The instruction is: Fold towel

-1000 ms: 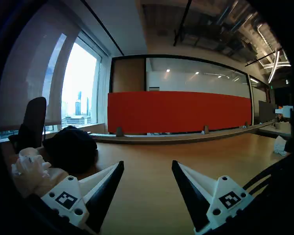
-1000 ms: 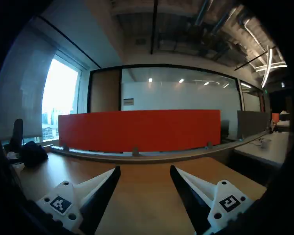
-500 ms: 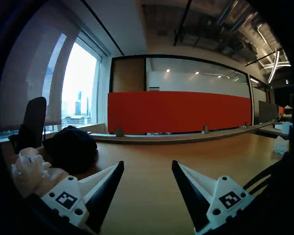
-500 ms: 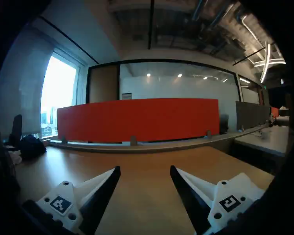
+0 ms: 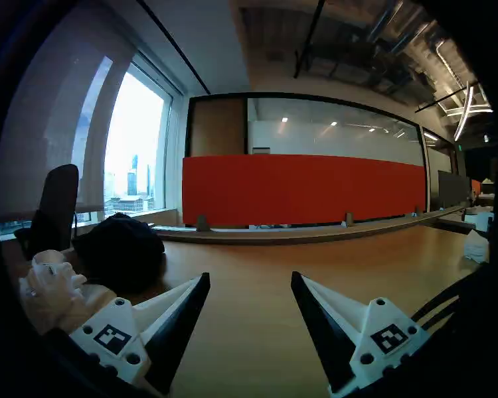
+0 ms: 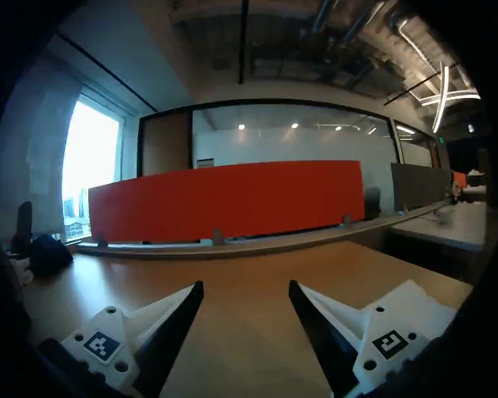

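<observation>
left claw [image 5: 249, 274] spread, empty, low over wood tabletop [image 5: 362, 255] | right claw [image 6: 245, 283] spread, empty, above tabletop | pale crumpled bundle [image 5: 50, 292] at tabletop's left edge, touching dark bag [image 5: 119, 251]; cannot tell if towel

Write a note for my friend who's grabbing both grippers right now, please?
Left gripper: open, empty, low over the wooden table.
Right gripper: open, empty, over the same table.
Towel: neither gripper holds it. A crumpled white bundle lies beside a dark bag in the left gripper view; too unclear to name.
Done: no fold visible.
Left: find the towel, grasp it, fold it.
</observation>
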Demonstrator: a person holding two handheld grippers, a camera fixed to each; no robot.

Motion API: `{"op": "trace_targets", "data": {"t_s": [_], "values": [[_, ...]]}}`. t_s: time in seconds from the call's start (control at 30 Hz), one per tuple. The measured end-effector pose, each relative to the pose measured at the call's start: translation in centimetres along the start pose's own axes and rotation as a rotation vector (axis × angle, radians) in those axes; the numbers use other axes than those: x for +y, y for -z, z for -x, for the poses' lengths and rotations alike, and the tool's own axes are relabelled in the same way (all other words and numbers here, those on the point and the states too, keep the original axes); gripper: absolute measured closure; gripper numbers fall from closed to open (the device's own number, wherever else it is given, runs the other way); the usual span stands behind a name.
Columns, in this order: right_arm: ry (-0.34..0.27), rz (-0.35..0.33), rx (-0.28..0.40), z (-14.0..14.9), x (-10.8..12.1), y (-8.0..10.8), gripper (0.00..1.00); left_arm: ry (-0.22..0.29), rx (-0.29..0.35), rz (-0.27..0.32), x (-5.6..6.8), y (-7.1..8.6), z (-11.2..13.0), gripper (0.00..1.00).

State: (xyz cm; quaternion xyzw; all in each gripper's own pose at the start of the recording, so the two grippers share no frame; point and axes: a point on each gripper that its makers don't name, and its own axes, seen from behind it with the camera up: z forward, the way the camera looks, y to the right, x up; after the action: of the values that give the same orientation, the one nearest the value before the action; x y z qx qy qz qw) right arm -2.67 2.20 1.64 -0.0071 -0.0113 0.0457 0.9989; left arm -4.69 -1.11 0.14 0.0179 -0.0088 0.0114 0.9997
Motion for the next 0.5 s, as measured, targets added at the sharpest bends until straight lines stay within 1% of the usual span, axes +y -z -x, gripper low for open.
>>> {"op": "trace_targets", "data": {"t_s": [0.2, 0.5], "values": [[-0.008, 0.001, -0.01, 0.8, 0.0, -0.2, 0.01, 0.0, 0.0, 0.0, 0.0, 0.0, 0.0, 0.1], [0.028, -0.009, -0.002, 1.2, -0.3, 0.0, 0.01, 0.0, 0.0, 0.0, 0.0, 0.0, 0.0, 0.1]]}}
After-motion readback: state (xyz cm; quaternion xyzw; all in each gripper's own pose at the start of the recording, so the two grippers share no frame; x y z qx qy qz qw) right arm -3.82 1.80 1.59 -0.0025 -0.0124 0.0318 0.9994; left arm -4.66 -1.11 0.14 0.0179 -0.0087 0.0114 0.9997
